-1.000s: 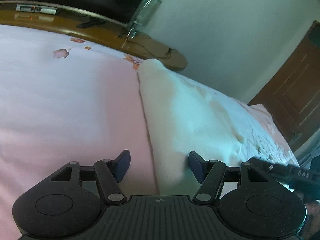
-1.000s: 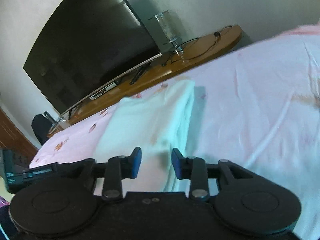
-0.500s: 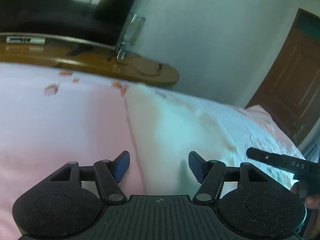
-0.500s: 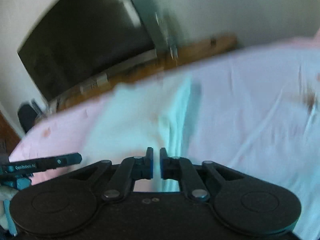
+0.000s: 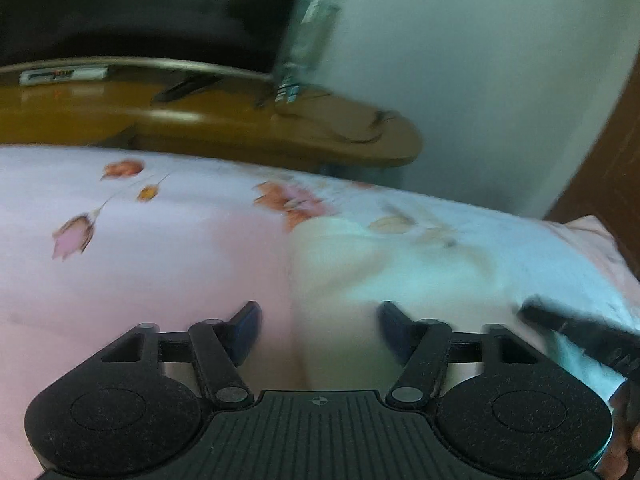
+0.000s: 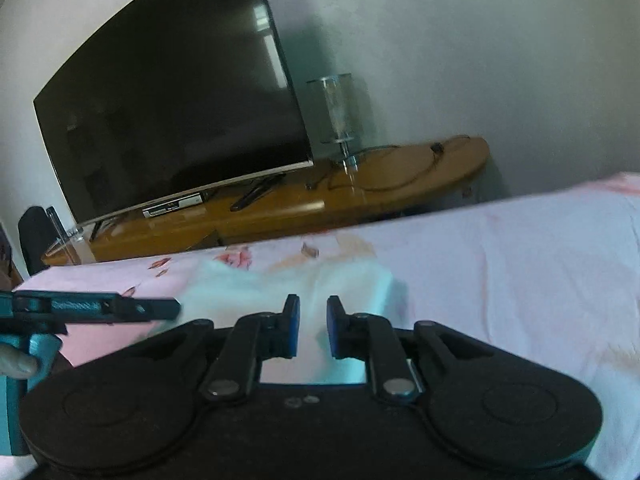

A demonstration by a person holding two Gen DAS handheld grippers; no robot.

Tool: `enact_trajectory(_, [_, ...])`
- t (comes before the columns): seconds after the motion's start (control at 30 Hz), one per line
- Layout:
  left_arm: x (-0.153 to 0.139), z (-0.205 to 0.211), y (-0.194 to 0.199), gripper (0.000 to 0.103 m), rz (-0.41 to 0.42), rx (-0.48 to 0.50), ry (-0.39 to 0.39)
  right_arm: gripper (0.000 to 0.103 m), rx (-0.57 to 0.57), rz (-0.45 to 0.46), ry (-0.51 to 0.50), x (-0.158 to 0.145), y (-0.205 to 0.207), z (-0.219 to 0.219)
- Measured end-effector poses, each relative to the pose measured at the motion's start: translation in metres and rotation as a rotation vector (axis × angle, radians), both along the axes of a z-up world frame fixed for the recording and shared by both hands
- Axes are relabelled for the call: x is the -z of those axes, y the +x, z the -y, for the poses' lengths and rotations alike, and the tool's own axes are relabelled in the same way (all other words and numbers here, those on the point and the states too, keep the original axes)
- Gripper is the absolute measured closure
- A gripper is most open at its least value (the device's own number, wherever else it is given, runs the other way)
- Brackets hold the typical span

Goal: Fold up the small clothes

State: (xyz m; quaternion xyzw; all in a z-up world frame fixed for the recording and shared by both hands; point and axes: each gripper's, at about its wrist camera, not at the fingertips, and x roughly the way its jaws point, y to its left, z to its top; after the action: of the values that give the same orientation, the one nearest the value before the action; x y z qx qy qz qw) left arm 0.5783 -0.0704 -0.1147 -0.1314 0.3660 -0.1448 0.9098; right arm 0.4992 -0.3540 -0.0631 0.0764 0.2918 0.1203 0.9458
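A white folded garment [image 5: 400, 272] lies on the pink flowered bed sheet [image 5: 140, 280]. My left gripper [image 5: 318, 312] hovers over the garment's left edge, its jaws opening, and the pads touch nothing. In the right wrist view the same garment [image 6: 248, 292] lies just beyond my right gripper [image 6: 313, 308]. That gripper's jaws stand a narrow gap apart and are opening, with nothing clamped between them. The right gripper's finger [image 5: 580, 336] shows blurred at the left view's right edge. The left gripper [image 6: 100, 306], with a hand [image 6: 16, 360] on it, shows at the right view's left edge.
Beyond the bed's far edge stands a low wooden stand [image 6: 400, 184] with a large dark television [image 6: 172, 120], a glass lamp [image 6: 338, 120] and cables. A brown door [image 5: 616, 152] is at the right. Bare sheet [image 6: 520, 264] stretches to the garment's right.
Both grippers drew back from the garment, and more of the stand and wall shows. The right jaws closed nearly together, then parted a little. The left jaws widened slightly.
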Motion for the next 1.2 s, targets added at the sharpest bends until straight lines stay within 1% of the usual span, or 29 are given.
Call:
enact_trajectory(0.03, [0.001, -0.001, -0.001, 0.022, 0.005, 0.000, -0.005, 0.088, -0.003, -0.088, -0.024, 0.014, 0.014, -0.003])
enact_trajectory(0.07, [0.000, 0.000, -0.004, 0.022, 0.012, 0.003, 0.009, 0.088, -0.007, -0.078, -0.041, 0.022, 0.013, -0.005])
enact_trajectory(0.13, [0.000, 0.002, -0.008, 0.022, 0.025, 0.010, 0.026, 0.088, -0.012, -0.062, -0.066, 0.022, 0.010, -0.010])
enact_trajectory(0.17, [0.001, 0.002, -0.006, 0.022, 0.022, 0.009, 0.017, 0.088, -0.012, -0.062, -0.074, 0.021, 0.009, -0.010])
enact_trajectory(0.2, [0.001, 0.000, -0.004, 0.022, 0.017, 0.008, 0.008, 0.088, -0.014, -0.059, -0.077, 0.021, 0.009, -0.012])
enact_trajectory(0.33, [-0.002, 0.001, -0.002, 0.022, 0.017, 0.003, 0.024, 0.088, -0.017, -0.069, -0.066, 0.020, 0.010, -0.010])
enact_trajectory(0.4, [-0.007, 0.000, -0.005, 0.022, 0.023, -0.005, 0.020, 0.086, -0.011, -0.070, -0.060, 0.015, 0.010, -0.009])
enact_trajectory(0.47, [-0.011, 0.002, -0.009, 0.022, 0.034, 0.001, 0.030, 0.078, 0.003, -0.055, -0.048, 0.010, 0.001, -0.006])
enact_trajectory(0.5, [-0.012, 0.003, -0.012, 0.022, 0.042, 0.006, 0.040, 0.075, 0.012, -0.053, -0.041, 0.009, 0.000, -0.004])
enact_trajectory(0.57, [-0.015, 0.005, -0.017, 0.022, 0.056, 0.013, 0.057, 0.074, 0.017, -0.039, -0.028, 0.009, -0.006, -0.003])
enact_trajectory(0.67, [-0.019, 0.004, -0.021, 0.022, 0.063, 0.013, 0.058, 0.073, 0.024, -0.023, -0.015, 0.006, -0.014, -0.001])
enact_trajectory(0.87, [-0.021, 0.003, -0.031, 0.021, 0.070, 0.010, 0.050, 0.075, 0.022, 0.031, 0.013, -0.005, -0.029, -0.006])
enact_trajectory(0.97, [-0.019, 0.002, -0.039, 0.021, 0.052, 0.021, 0.003, 0.076, 0.007, 0.051, -0.005, -0.004, -0.037, -0.011])
enact_trajectory(1.03, [-0.017, 0.004, -0.045, 0.021, 0.048, 0.032, 0.005, 0.077, -0.016, 0.045, -0.033, 0.004, -0.042, -0.013])
enact_trajectory(1.1, [-0.010, 0.009, -0.049, 0.021, 0.030, 0.054, 0.043, 0.079, -0.009, 0.014, -0.076, 0.018, -0.041, -0.011])
enact_trajectory(1.17, [-0.009, 0.005, -0.055, 0.022, 0.025, 0.050, 0.029, 0.079, 0.006, 0.012, -0.078, 0.014, -0.042, -0.007])
enact_trajectory(1.2, [-0.010, 0.003, -0.059, 0.022, 0.028, 0.047, 0.026, 0.079, 0.018, 0.004, -0.055, 0.009, -0.042, -0.004])
